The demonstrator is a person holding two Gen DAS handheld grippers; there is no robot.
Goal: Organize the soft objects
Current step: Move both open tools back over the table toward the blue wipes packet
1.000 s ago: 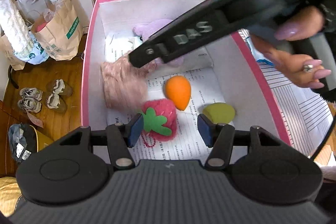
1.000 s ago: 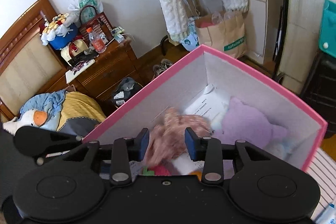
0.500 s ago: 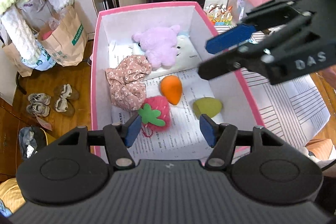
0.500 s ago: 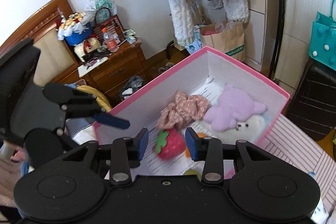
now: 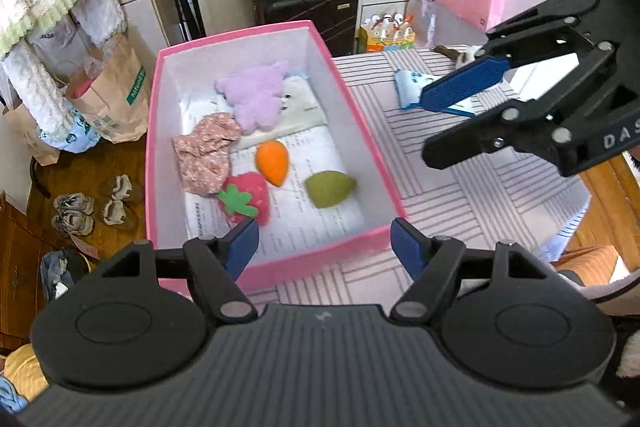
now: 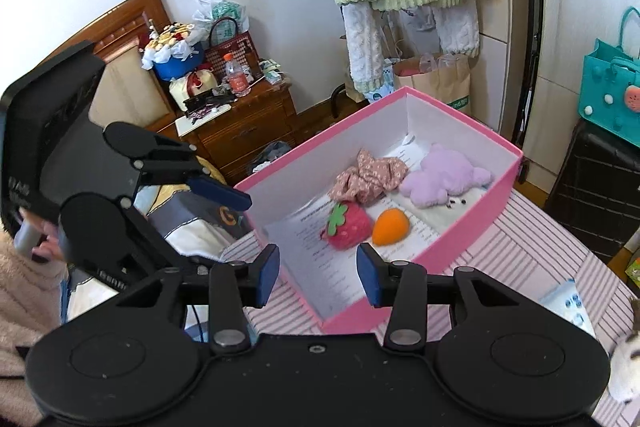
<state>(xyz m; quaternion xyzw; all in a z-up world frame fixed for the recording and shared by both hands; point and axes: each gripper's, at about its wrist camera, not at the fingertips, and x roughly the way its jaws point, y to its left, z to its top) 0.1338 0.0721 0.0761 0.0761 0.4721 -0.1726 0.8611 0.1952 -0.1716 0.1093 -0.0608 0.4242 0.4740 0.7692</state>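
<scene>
A pink box (image 5: 276, 269) with white walls stands on a striped cloth. Inside lie a pink floral scrunchie (image 5: 206, 153), a purple plush (image 5: 256, 95) on a white plush (image 5: 298, 99), an orange sponge (image 5: 273, 162), a red strawberry plush (image 5: 246, 199) and a green sponge (image 5: 330, 189). My left gripper (image 5: 324, 247) is open and empty above the box's near edge. My right gripper (image 6: 318, 269) is open and empty, raised over the box's corner (image 6: 344, 323); it also shows in the left wrist view (image 5: 448, 125), right of the box.
A blue-and-white packet (image 5: 412, 87) lies on the striped cloth (image 5: 460, 195) right of the box. Paper bags (image 5: 116, 95) and shoes (image 5: 76, 215) are on the floor to the left. A dark suitcase (image 5: 308, 11) with a teal bag stands behind.
The scrunchie was let go into the box and lies still. Both grippers have drawn back and up from the box; the right one moved out to the right.
</scene>
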